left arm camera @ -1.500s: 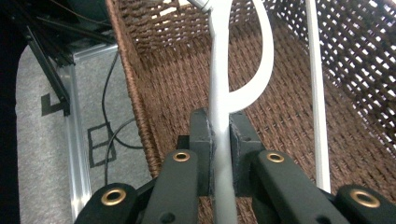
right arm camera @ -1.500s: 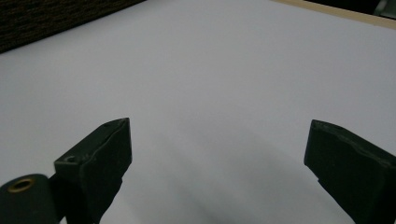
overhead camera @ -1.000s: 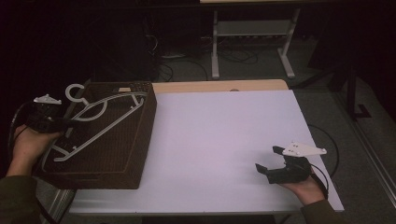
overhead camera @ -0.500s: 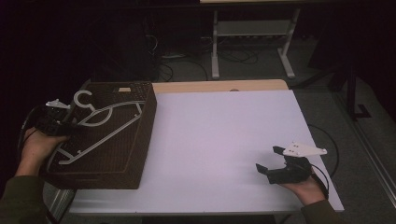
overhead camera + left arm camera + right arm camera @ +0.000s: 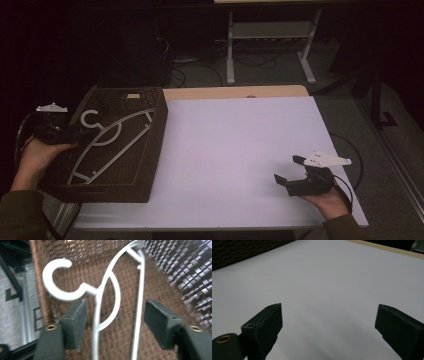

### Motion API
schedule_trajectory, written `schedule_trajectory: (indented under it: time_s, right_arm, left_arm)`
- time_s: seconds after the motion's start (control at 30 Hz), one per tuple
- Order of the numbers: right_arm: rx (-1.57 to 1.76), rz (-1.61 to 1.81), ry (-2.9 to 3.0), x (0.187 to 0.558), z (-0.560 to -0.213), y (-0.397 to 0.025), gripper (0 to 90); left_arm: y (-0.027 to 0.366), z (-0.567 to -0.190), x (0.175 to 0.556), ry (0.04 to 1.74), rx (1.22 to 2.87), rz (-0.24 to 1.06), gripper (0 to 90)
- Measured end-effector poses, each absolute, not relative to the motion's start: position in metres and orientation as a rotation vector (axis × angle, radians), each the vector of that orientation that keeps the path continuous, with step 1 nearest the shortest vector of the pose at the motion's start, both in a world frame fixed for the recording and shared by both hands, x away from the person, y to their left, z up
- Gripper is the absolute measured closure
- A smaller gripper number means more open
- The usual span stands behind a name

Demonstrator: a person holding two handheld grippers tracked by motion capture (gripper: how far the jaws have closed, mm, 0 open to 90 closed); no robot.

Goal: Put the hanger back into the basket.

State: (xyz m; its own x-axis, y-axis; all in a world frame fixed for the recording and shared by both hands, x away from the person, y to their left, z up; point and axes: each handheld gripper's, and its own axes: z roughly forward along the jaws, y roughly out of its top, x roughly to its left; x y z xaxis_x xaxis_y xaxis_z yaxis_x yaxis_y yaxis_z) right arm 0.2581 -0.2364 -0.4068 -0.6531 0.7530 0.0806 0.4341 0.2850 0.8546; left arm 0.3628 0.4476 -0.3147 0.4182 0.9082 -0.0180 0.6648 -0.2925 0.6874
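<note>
So there's one white plastic clothes hanger (image 5: 107,137) lying flat inside one dark brown woven basket (image 5: 150,150) at the left end of the white desk (image 5: 240,150). The left gripper (image 5: 112,320) hovers over the hanger's neck, jaws wide and straddling it without touching, my guess is to grab there. The right gripper (image 5: 290,175) sits wide open near the desk's front edge, holding nothing, probably just parked.

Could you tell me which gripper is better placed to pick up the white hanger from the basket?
Left: the left gripper is open over the hanger in the basket; the right gripper sits across the table.
</note>
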Motion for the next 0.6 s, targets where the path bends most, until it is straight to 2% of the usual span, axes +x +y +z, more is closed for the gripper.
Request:
schedule_trajectory:
  time_s: [0.27,0.6]
  right_arm:
    - [1.064,1.353,2.18,0.262,-0.395,-0.238,7.0]
    - [1.038,1.43,2.117,0.269,-0.375,-0.24,7.0]
  left_arm:
    - [0.416,-0.298,0.36,1.243,1.954,0.491,17.3]
    - [0.37,-0.288,0.349,1.076,1.877,0.458,12.0]
